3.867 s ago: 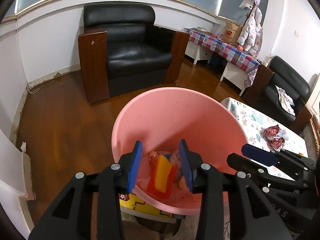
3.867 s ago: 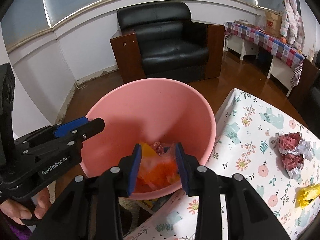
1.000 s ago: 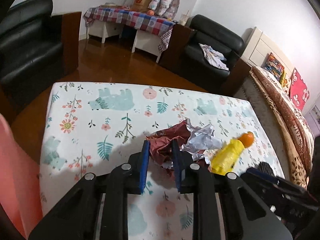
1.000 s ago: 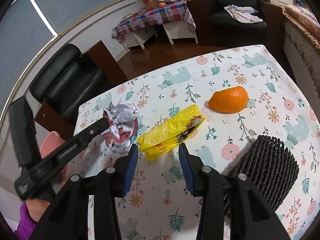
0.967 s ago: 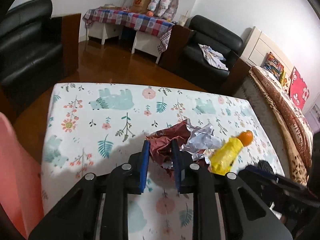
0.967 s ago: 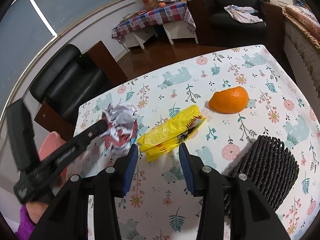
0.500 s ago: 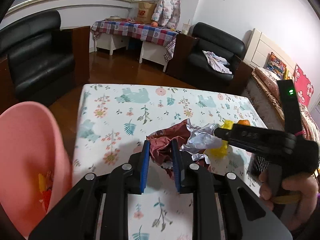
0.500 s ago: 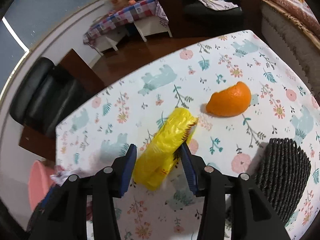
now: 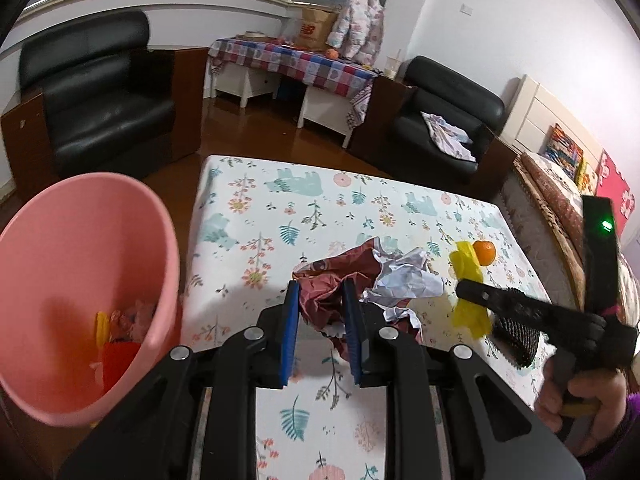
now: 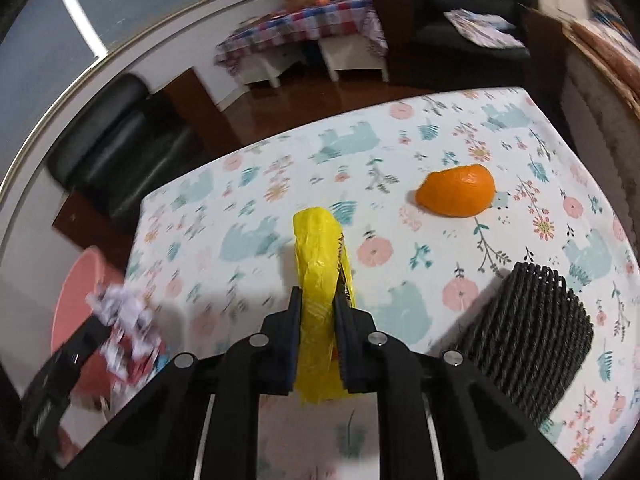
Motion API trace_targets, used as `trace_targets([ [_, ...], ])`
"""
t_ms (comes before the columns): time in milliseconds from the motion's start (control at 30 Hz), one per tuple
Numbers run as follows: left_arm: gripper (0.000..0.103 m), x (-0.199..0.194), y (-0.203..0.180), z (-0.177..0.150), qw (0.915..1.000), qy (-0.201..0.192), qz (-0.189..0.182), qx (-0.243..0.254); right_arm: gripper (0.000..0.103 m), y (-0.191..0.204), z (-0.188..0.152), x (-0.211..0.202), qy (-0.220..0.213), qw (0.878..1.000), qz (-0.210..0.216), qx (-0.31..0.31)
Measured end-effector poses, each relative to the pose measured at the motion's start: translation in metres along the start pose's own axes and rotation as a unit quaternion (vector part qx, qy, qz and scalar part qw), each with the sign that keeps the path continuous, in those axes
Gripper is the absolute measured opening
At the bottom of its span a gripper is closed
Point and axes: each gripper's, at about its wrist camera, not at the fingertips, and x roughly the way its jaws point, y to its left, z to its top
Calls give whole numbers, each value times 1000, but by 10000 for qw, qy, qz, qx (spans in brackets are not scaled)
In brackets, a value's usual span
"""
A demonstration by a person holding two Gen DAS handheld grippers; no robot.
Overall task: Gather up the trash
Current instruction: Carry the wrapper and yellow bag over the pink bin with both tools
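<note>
Blue-padded left gripper (image 9: 319, 312): pinches the crumpled maroon-and-white wrapper (image 9: 360, 280), the maroon part squeezed between its pads, the white paper bulging out to the right.
Right gripper (image 10: 317, 312): its jaws have just been closing and now press on the yellow plastic bag (image 10: 320, 280), which stands between the pads.
Bag's long axis: runs along the right gripper's pointing line, from below the pads away toward the far side of the table.
Bag's look: thin, glossy, creased film, folded into a narrow strip with a dark printed edge on its right; likely light and floppy.
Wrapper's look: loosely wadded foil-like sheet, dark red outside, white inside.
Key relation: the pink bin (image 9: 24, 240) stands off the table's left edge, close on the left gripper's left; that hand is the nearer one, and the right hand must cross the table leftward.
Bin's contents: yellow and red scraps lie at the bottom.
Left on the floral tablecloth (image 10: 400, 140): an orange piece of fruit (image 10: 456, 190) far right of the bag, and a black woven mesh holder (image 10: 532, 340) near right.
</note>
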Motion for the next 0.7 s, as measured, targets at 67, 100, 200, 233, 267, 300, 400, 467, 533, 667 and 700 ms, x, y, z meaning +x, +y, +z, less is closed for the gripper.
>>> trace_targets([
  [67,21,-4,2,-1,9999,0,86,-78,14,11,-6,-10,1,9995,57,-323],
  [100,21,-6,3,-1,9998,3,146,-140,14,16,-10,-15,-4,9988,71,-476],
  [200,21,-14,5,-4,9993,-11,283,-263,14,35,-25,-25,-3,9950,115,-990],
  [233,21,-16,5,-6,9990,-18,331,-294,14,40,-31,-28,-7,9933,123,-1145],
  [267,21,-19,5,-7,9987,-24,386,-340,14,44,-35,-30,-8,9921,133,-1250],
  [300,21,-22,5,-9,9985,-30,412,-368,14,47,-41,-32,1,9904,148,-1376],
  [400,21,-29,4,-15,9977,-46,538,-405,15,54,-56,-34,70,9872,207,-1578],
  [467,21,-34,3,-20,9972,-53,620,-422,15,55,-63,-35,132,9867,269,-1601],
  [533,21,-37,1,-23,9966,-54,697,-429,15,56,-68,-35,175,9858,310,-1639],
  [667,21,-43,1,-28,9956,-47,825,-448,15,60,-78,-36,246,9831,337,-1782],
  [700,21,-45,0,-30,9954,-53,844,-459,15,61,-80,-35,276,9825,333,-1812],
])
